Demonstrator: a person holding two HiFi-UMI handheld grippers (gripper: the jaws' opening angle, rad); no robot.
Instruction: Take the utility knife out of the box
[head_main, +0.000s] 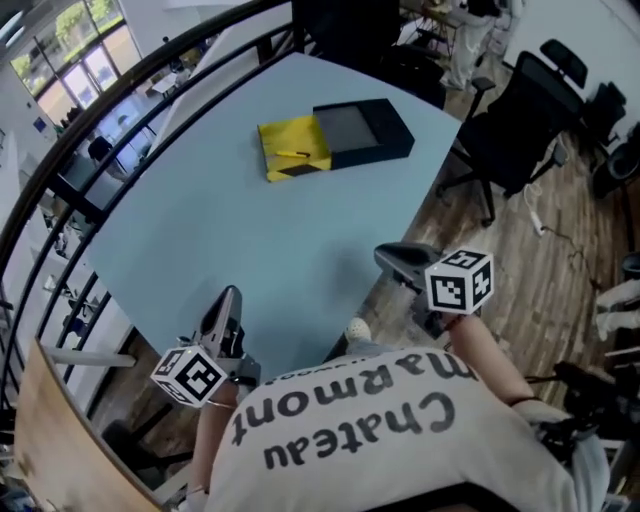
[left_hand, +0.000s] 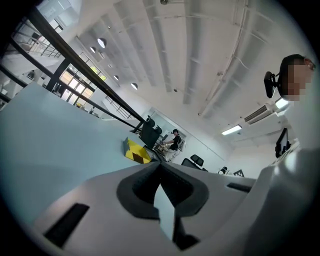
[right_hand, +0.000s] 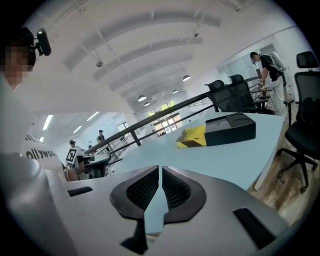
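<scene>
Near edge of the pale blue surface (head_main: 250, 240): I hold the left gripper (head_main: 226, 300) and the right gripper (head_main: 384, 256), each with its jaws pressed together and nothing between them. Far side, well apart from both: the flat black rectangular box (head_main: 365, 130) touches a yellow, black-striped tray (head_main: 290, 140). The utility knife (head_main: 293, 155) shows only as a slim strip lying on that tray.

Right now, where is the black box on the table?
In the head view, the black box lies on the far part of the light blue table, directly to the right of the yellow box, near the table's right edge.
</scene>
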